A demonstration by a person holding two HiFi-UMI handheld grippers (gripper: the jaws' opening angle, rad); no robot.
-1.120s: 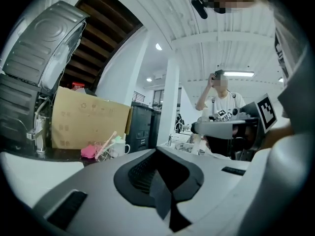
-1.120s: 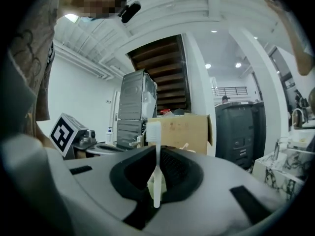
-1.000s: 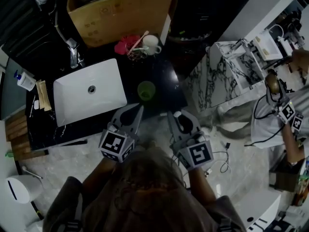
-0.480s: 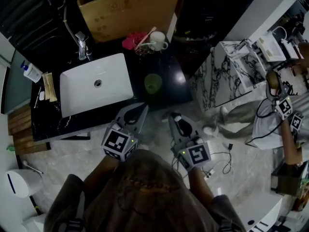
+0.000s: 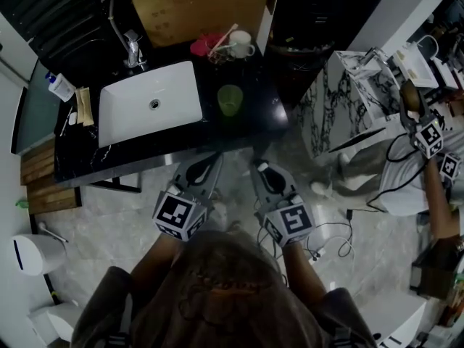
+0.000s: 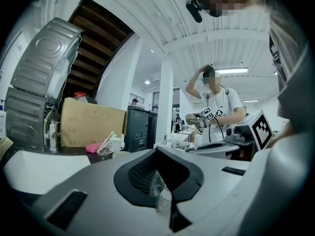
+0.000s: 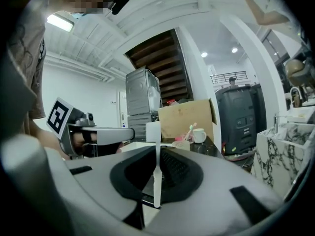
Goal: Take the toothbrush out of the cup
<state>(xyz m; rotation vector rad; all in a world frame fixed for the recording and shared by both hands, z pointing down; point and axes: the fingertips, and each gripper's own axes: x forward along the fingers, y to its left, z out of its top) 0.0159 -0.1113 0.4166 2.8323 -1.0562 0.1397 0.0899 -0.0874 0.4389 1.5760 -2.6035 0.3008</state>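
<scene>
In the right gripper view a white toothbrush (image 7: 157, 166) stands upright, bristle head on top, with my right gripper (image 7: 157, 200) shut on the lower part of its handle. From the head view it shows only as a small white tip at my right gripper (image 5: 262, 170). My left gripper (image 5: 212, 161) sits beside it, jaws together (image 6: 165, 208), holding nothing I can make out. Both hang over the floor, short of the black counter's (image 5: 264, 118) front edge. A green cup (image 5: 230, 98) stands on the counter. Behind it a clear glass (image 5: 217, 49) holds another toothbrush, next to a white mug (image 5: 241, 43).
A white sink (image 5: 150, 107) and faucet (image 5: 132, 48) fill the counter's left part. A cardboard box (image 5: 196, 6) stands behind. A marble-patterned cabinet (image 5: 348, 100) and another person with grippers (image 5: 429, 138) are at the right. A cable (image 5: 330, 230) lies on the floor.
The counter has slid up and away in the head view. Both grippers have drawn back from it over the floor. The right gripper stays shut on the toothbrush.
</scene>
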